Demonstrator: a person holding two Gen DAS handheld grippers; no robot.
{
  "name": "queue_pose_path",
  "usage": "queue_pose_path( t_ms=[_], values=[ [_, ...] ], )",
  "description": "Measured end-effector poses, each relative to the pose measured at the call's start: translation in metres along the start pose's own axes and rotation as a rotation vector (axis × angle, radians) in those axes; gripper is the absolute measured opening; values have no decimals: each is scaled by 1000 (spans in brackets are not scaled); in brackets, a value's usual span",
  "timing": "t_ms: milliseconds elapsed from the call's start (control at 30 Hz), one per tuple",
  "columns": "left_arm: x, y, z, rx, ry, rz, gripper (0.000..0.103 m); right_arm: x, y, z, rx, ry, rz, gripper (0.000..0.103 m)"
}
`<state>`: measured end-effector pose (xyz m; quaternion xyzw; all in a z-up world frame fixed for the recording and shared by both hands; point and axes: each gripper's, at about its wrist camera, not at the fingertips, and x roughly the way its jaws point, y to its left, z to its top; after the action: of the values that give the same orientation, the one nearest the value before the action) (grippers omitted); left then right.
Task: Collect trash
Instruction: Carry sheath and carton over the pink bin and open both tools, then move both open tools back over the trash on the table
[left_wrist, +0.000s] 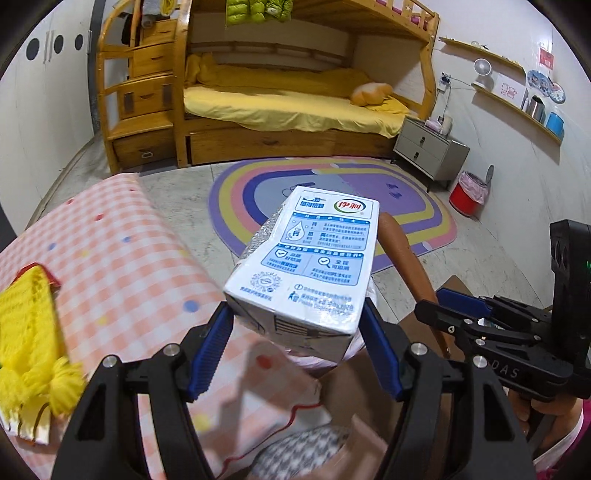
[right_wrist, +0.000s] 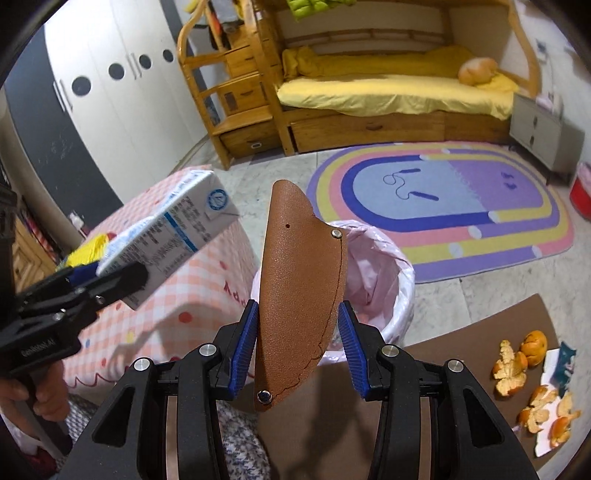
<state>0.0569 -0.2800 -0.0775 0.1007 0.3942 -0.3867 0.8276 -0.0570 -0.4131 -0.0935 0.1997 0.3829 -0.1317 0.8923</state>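
Here the milk carton (left_wrist: 303, 266) sits clamped between the closed blue pads of the left tool (left_wrist: 299, 343), its long axis pointing forward and up. The bin (right_wrist: 402, 291), lined with a pink bag, stands below and to its right, nearer the right tool (right_wrist: 297, 343), which is closed on a brown leather pouch (right_wrist: 299, 280) held upright just above the rim. Orange peels (right_wrist: 532, 384) lie on the desk (right_wrist: 436, 387).

Milk carton (left_wrist: 314, 258) is glossy printed paperboard; sheath (right_wrist: 299, 280) is grained brown leather with metal rivets; bin liner (right_wrist: 373, 258) thin pink plastic.
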Motion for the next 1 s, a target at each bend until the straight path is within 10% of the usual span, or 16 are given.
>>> queue_pose_path(
  t_ms=[433, 1000],
  values=[
    [46, 9, 39, -37, 10, 13, 82, 46, -34, 40, 102, -40, 24, 50],
    [-22, 50, 1, -85, -40, 148, 85, 4, 8, 24, 36, -40, 27, 55]
  ],
)
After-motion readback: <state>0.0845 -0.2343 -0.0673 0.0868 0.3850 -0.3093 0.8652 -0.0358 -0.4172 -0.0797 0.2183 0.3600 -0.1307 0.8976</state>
